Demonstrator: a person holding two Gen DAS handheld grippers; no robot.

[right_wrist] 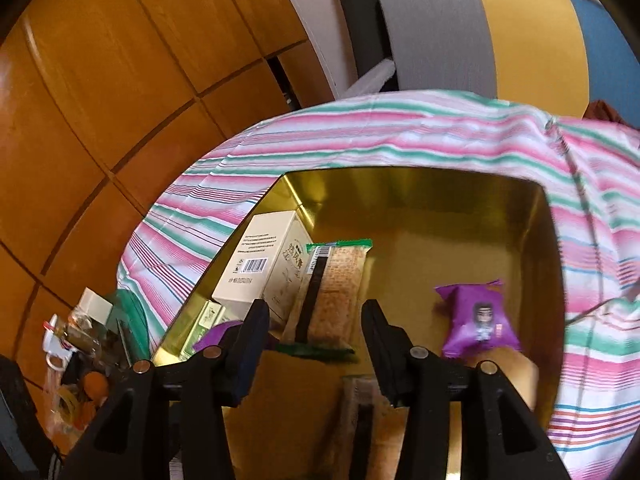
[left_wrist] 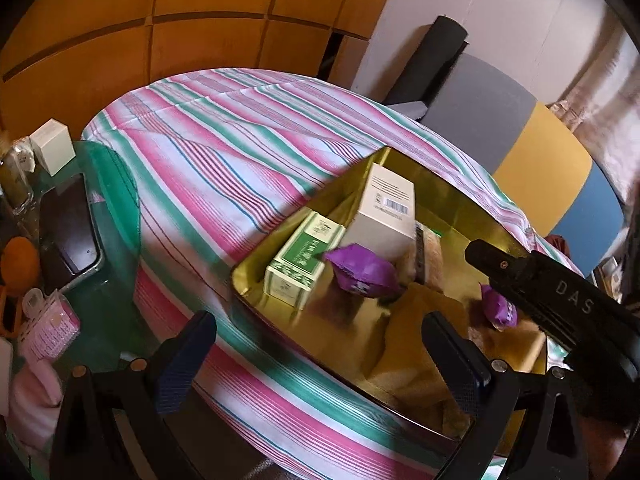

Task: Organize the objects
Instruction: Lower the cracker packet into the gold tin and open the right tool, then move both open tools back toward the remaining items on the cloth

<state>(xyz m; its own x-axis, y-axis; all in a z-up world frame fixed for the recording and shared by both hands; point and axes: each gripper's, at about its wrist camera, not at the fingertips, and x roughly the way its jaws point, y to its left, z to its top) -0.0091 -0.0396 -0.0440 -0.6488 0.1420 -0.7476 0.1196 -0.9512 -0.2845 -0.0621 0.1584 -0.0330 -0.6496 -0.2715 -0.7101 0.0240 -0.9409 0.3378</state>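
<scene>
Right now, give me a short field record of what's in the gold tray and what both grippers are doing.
surface: striped cloth
container: gold tray
boxes: cream box, green box, at the tray's left side
snacks: cracker packet, two purple pouches
left gripper: jaws open, empty, over the tray's near edge
right gripper: jaws apart, empty, over the tray

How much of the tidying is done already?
Quite a bit looks done: the gold tray already holds a cream box, a green box, a long snack bar and two purple packets. Right now the right gripper hangs open over the tray with nothing between its fingers, and the left gripper is open too. Left to sort: the small things on the green side table.
</scene>
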